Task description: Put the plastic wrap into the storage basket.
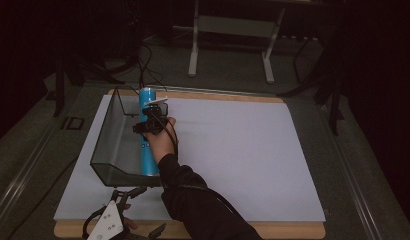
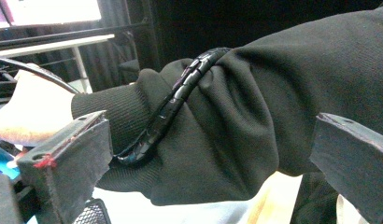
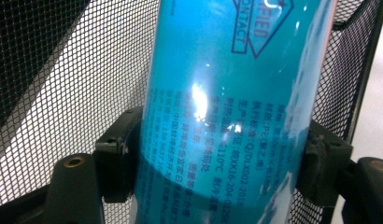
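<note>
A blue printed cylinder (image 1: 149,159) lies lengthwise inside a black wire-mesh basket (image 1: 105,131), along its right wall, its top end poking past the far rim. My right gripper (image 1: 152,121) is over the basket, shut on the cylinder's middle. In the right gripper view both black jaws press the sides of the cylinder (image 3: 227,93), with the basket's mesh (image 3: 63,70) behind it. My left gripper (image 1: 143,210) is low at the table's front left, near the basket's near end. Its jaws stand wide open (image 2: 213,154) and hold nothing, with the other arm's black sleeve (image 2: 236,116) beyond them.
The basket stands at the left of a white sheet (image 1: 243,150) laid on a wooden board (image 1: 293,231). A black cable (image 2: 171,112) runs along the sleeve. Metal stand legs (image 1: 230,45) rise on the floor beyond the table's far edge.
</note>
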`<state>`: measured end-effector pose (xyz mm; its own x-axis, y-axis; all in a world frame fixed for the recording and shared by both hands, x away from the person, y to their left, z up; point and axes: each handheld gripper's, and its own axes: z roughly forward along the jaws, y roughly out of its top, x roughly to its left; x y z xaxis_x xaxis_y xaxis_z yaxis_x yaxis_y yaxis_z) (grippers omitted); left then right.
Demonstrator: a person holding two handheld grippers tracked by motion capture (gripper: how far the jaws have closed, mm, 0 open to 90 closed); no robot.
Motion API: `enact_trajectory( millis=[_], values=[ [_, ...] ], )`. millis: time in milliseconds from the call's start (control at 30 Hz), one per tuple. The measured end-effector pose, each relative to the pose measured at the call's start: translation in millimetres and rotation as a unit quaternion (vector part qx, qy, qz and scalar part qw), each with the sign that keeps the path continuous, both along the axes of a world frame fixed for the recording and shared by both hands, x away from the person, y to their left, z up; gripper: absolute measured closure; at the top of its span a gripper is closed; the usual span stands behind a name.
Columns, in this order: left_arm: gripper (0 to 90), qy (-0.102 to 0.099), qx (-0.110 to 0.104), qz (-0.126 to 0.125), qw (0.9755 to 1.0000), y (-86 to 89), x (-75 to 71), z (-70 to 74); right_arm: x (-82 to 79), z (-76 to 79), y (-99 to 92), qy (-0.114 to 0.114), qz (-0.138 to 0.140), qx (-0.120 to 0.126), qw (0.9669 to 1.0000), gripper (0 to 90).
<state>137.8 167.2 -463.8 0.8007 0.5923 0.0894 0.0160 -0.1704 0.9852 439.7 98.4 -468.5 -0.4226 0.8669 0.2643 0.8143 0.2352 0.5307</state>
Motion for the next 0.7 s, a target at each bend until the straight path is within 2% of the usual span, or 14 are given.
enact_trajectory(
  millis=[67, 167, 300, 367, 467, 600, 700],
  values=[
    [0.5, 0.000, -0.001, 0.000, 1.0000, 0.4, 0.2, 0.0, 0.4, 0.6, 0.2, -0.002, 0.005, -0.004, 1.0000, 26.4],
    [0.5, 0.000, -0.001, 0.000, 1.0000, 0.8, 0.1, 0.1, -0.2, 5.4, -1.4, -0.022, 0.016, -0.012, 0.9995, 25.3],
    [0.5, 0.001, -0.001, -0.001, 1.0000, 0.0, 0.0, -0.1, -2.5, 12.0, -8.6, -0.044, 0.024, 0.003, 0.9987, 20.8],
    [0.5, 0.001, 0.000, -0.001, 1.0000, -0.3, 0.0, -0.2, -3.9, 17.8, -13.7, -0.055, 0.032, 0.021, 0.9978, 17.3],
    [0.5, 0.002, 0.000, 0.000, 1.0000, 0.0, 0.7, -0.4, -8.4, 29.2, -21.5, -0.076, 0.057, 0.025, 0.9951, 12.9],
    [0.5, 0.005, -0.003, 0.004, 1.0000, 0.1, 1.4, -0.8, -17.3, 44.8, -35.0, -0.090, 0.087, 0.039, 0.9914, 13.3],
    [0.5, 0.006, 0.000, 0.005, 1.0000, -0.5, 1.5, -1.3, -24.7, 50.9, -43.8, -0.095, 0.104, 0.043, 0.9890, 13.3]
  ],
)
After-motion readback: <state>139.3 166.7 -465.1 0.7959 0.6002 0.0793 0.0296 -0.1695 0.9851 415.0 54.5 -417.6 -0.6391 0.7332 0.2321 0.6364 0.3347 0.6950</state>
